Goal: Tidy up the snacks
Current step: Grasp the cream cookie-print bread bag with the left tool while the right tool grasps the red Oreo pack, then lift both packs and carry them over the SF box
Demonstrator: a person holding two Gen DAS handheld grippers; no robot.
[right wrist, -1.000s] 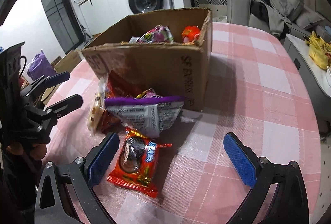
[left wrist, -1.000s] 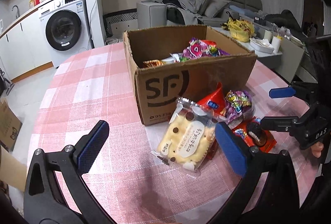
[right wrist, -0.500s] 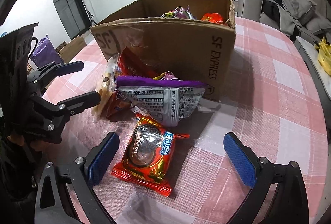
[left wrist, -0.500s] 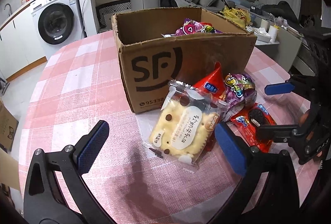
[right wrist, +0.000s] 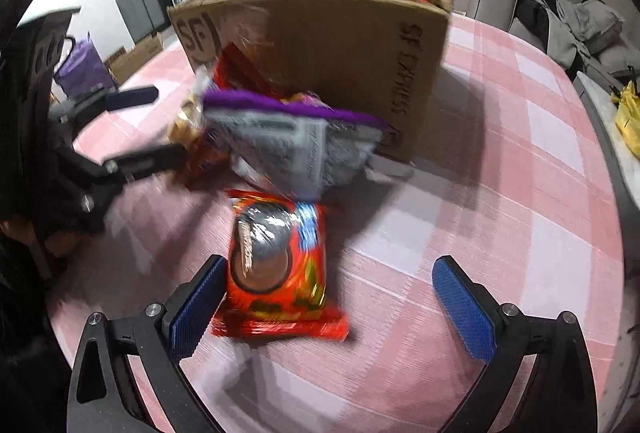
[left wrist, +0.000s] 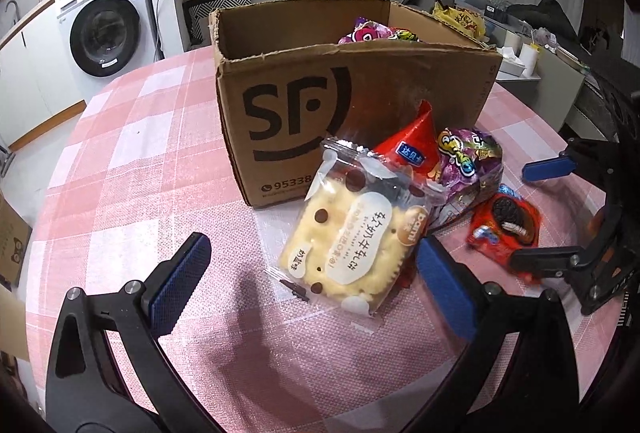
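Snacks are approached more closely than before: the red cookie packet (right wrist: 280,265) is now flanked by the right gripper's (right wrist: 324,307) spread fingers; the left gripper's (left wrist: 308,277) are spread too.

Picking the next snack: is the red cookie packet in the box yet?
Out. The red cookie packet lies flat on the tablecloth before the box, between the open right tongs.

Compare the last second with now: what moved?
Both tongs, left and right, advanced toward the snacks; the right now has the red cookie packet between its open fingers, ungrasped. The cardboard SF box and yellow biscuit bag stayed put.
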